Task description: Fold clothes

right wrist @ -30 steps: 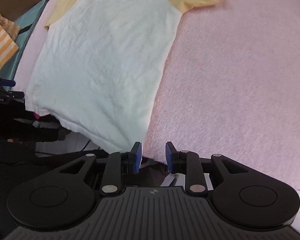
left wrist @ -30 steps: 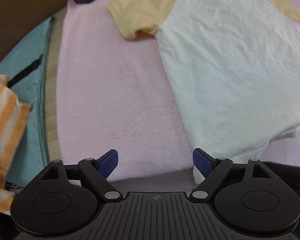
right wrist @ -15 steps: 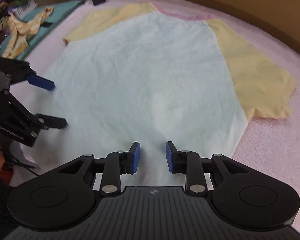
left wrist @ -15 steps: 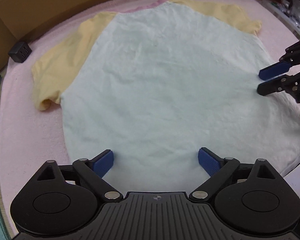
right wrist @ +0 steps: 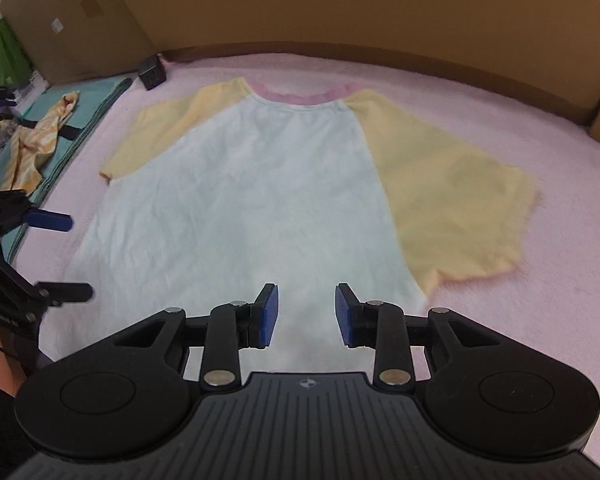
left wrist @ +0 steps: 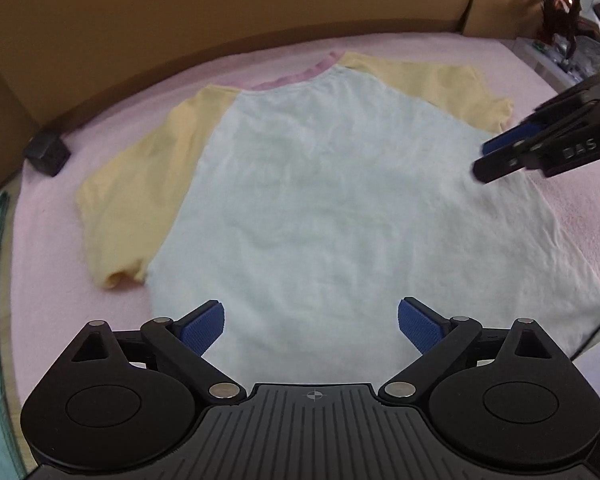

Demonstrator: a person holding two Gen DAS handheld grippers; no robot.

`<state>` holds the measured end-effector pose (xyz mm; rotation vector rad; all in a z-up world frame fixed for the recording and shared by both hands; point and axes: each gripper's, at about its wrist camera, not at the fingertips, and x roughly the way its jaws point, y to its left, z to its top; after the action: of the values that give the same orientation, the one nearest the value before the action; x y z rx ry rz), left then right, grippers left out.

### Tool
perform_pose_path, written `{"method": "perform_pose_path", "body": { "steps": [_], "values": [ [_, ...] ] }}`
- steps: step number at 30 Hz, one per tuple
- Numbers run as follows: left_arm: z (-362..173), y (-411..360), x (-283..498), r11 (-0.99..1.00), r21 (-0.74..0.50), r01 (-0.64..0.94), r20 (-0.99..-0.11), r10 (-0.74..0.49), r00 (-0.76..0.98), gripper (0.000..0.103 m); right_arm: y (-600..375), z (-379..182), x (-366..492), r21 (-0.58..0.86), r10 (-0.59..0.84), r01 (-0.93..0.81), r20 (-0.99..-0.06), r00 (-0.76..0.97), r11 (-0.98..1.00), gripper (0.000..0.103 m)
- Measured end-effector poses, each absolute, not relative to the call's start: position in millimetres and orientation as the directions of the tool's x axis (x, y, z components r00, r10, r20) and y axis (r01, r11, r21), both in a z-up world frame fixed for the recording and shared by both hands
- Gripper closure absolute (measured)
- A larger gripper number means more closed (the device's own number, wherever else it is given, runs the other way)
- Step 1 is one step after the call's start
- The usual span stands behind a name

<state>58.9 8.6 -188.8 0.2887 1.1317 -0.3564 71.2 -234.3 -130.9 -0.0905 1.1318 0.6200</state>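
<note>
Far to my left a teal cloth lies along the edge of the pink blanket, with a crumpled orange-striped garment on top of it; a small black box sits near the blanket's far left corner, below a wall of cardboard boxes. My left gripper hangs over the lower left part of the T-shirt, its blue fingers spread wide and released — nothing between them but the pale cloth below; they have just been opening. The T-shirt lies flat and spread on the blanket, pale body in the middle, yellow sleeves out to either side, pink collar at the far end, hem nearest me. My right gripper hovers over the lower right part of the body near the right sleeve; its fingers stand part open with a clear gap — grasping nothing; I cannot tell whether either pair touches the fabric.
</note>
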Motion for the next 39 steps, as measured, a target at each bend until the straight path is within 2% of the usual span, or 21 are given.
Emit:
{"method": "perform_pose_path", "body": {
  "steps": [2, 3, 4, 6, 8, 9, 10, 12, 15, 16, 19, 21, 22, 24, 28, 31, 34, 36, 39],
  "values": [
    [-210, -8, 59, 0.891, 0.075, 0.448, -0.932, -0.097, 0.349, 0.004, -216, -149, 79, 0.210, 0.385, -0.537, -0.892, 0.238, 0.817, 0.067],
    [-217, -11, 58, 0.887, 0.080, 0.455, -0.936, -0.090, 0.341, 0.003, -213, -156, 79, 0.170, 0.360, -0.566, -0.901, 0.241, 0.806, 0.071],
    [-218, -5, 53, 0.891, 0.070, 0.450, -0.933, -0.101, 0.346, 0.001, -216, -156, 77, 0.133, 0.357, -0.601, -0.894, 0.271, 0.788, 0.068],
    [-220, 14, 47, 0.908, 0.023, 0.417, -0.940, -0.122, 0.318, 0.001, -236, -155, 77, 0.073, 0.297, -0.573, -0.904, 0.307, 0.817, 0.070],
    [-214, 31, 45, 0.920, 0.030, 0.392, -0.947, -0.099, 0.305, 0.000, -264, -154, 84, 0.062, 0.247, -0.497, -0.916, 0.316, 0.866, 0.070],
    [-210, 38, 44, 0.923, 0.042, 0.383, -0.948, -0.084, 0.307, 0.002, -275, -150, 88, 0.089, 0.258, -0.465, -0.914, 0.314, 0.881, 0.078],
    [-203, 41, 47, 0.925, 0.052, 0.376, -0.943, -0.078, 0.322, 0.002, -277, -142, 89, 0.097, 0.272, -0.457, -0.902, 0.334, 0.884, 0.073],
    [-188, 41, 62, 0.936, 0.042, 0.349, -0.923, -0.098, 0.373, 0.002, -279, -127, 92, 0.105, 0.298, -0.450, -0.874, 0.383, 0.887, 0.073],
    [-172, 33, 99, 0.955, 0.025, 0.295, -0.883, -0.117, 0.454, 0.000, -259, -122, 111, 0.106, 0.322, -0.457, -0.845, 0.426, 0.883, 0.061],
    [-173, 30, 114, 0.962, 0.036, 0.272, -0.874, -0.102, 0.475, 0.000, -251, -126, 120, 0.109, 0.325, -0.453, -0.841, 0.433, 0.885, 0.057],
    [-195, 32, 151, 0.979, 0.074, 0.190, -0.876, -0.027, 0.481, 0.000, -232, -144, 143, 0.094, 0.314, -0.457, -0.844, 0.434, 0.884, 0.057],
    [-213, 37, 172, 0.985, 0.106, 0.137, -0.884, 0.030, 0.466, 0.001, -230, -162, 152, 0.021, 0.252, -0.473, -0.866, 0.432, 0.881, 0.057],
    [-220, 45, 173, 0.986, 0.112, 0.121, -0.887, 0.045, 0.460, 0.000, -240, -165, 153, 0.026, 0.254, -0.462, -0.862, 0.439, 0.886, 0.051],
    [-226, 66, 166, 0.994, 0.075, 0.075, -0.885, 0.032, 0.465, 0.000, -266, -168, 156, 0.072, 0.279, -0.427, -0.851, 0.444, 0.901, 0.045],
    [-215, 92, 158, 0.994, 0.103, -0.024, -0.883, 0.102, 0.457, 0.000, -306, -159, 164, 0.060, 0.194, -0.284, -0.860, 0.472, 0.957, 0.047],
    [-192, 90, 167, 0.998, 0.060, -0.017, -0.860, 0.060, 0.506, 0.000, -307, -143, 168, 0.132, 0.251, -0.258, -0.822, 0.511, 0.957, 0.046],
    [-180, 69, 193, 0.999, -0.047, 0.016, -0.841, -0.048, 0.540, 0.000, -273, -138, 178, 0.170, 0.316, -0.313, -0.802, 0.507, 0.934, 0.047],
    [-187, 51, 213, 0.999, -0.024, 0.026, -0.843, -0.034, 0.537, 0.000, -244, -143, 187, 0.182, 0.350, -0.354, -0.791, 0.501, 0.917, 0.046],
    [-210, 44, 233, 0.998, 0.064, -0.004, -0.865, 0.057, 0.499, 0.000, -214, -159, 204, 0.195, 0.359, -0.365, -0.810, 0.463, 0.910, 0.046]
  ]
}}
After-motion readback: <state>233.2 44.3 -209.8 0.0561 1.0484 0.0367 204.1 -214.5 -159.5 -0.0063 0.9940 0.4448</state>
